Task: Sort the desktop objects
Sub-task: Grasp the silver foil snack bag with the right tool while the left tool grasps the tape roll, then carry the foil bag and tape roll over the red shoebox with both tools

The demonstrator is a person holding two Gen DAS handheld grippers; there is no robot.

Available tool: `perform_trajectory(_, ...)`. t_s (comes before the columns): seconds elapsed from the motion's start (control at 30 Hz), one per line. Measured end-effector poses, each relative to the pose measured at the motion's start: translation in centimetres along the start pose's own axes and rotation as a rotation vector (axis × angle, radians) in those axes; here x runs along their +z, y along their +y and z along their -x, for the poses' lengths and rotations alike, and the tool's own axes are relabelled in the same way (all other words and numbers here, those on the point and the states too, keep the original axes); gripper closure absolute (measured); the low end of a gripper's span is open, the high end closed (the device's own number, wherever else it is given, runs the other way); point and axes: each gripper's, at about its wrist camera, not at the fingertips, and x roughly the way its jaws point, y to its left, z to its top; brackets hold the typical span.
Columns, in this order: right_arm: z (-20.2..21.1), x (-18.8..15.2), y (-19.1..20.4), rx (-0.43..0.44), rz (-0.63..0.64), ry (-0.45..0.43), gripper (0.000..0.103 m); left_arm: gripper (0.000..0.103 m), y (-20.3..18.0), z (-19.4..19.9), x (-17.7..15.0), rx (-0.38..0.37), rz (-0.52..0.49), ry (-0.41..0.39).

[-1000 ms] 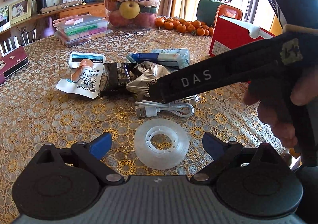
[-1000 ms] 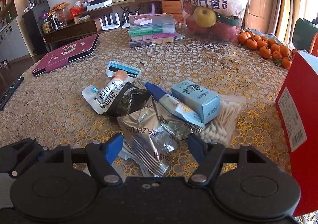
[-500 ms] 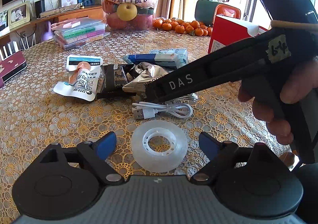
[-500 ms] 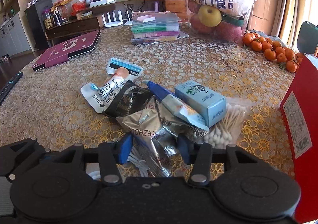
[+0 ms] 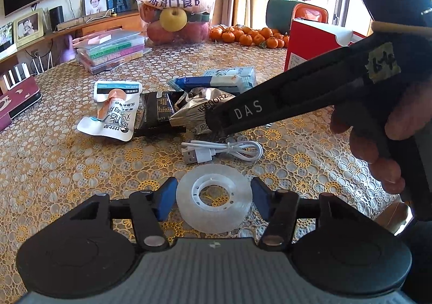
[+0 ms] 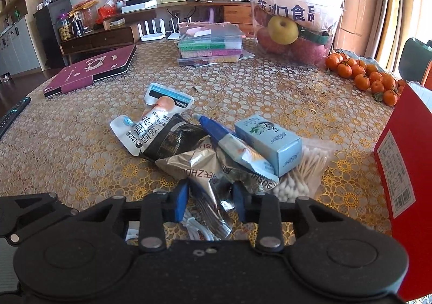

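Two pickups are under way on the desk (image 6: 270,93), and both look like the grasp stage of the sorting job. The left tool (image 5: 214,194) sits low over the clear tape roll (image 5: 214,198), its blue pads (image 5: 167,196) flanking the roll on either side, close to its rim; whether they touch yet, I cannot tell. The jaws stand partly spread, about the width of the roll, with nothing clamped. The roll lies flat on the lace cloth, just in front of the white USB cable (image 5: 224,151).

Over on the right, the right tool (image 6: 209,200) has its pads narrowed around the tail of the silver foil packet (image 6: 199,169), at the near edge of the snack pile. They seem to pinch the crimped end, and the packet's body rests on the heap beside the blue box (image 6: 270,140) and the bag of cotton swabs (image 6: 302,171).

My read of the next move: the left needs a final squeeze on the roll, then a straight lift; the right wants a gentle pull so the foil slides free without dragging its neighbours.
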Motion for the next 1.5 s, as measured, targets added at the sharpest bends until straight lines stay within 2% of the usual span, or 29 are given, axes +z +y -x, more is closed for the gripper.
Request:
perform_trajectory(0.17,0.8,0.1,0.1,-0.002,0.008,-0.02,0.077,0.045,0.1,0.1,0.0,-0.005,0.014,0.005)
perform_trajectory(0.4,2.1,-0.1,0.0,0.009,-0.009,-0.038,0.082,0.045,0.4,0.5,0.1,-0.003,0.032,0.007)
perform_trajectory(1.0,7.5,-1.0,-0.5,0.03,-0.064,-0.086,0.082,0.045,-0.8,4.2,1.5,-0.008,0.029,-0.029)
perform_trajectory(1.5,13.5,-1.6,-2.0,-0.004,-0.098,-0.163,0.082,0.045,-3.8,8.8,4.2,-0.043,-0.021,-0.096)
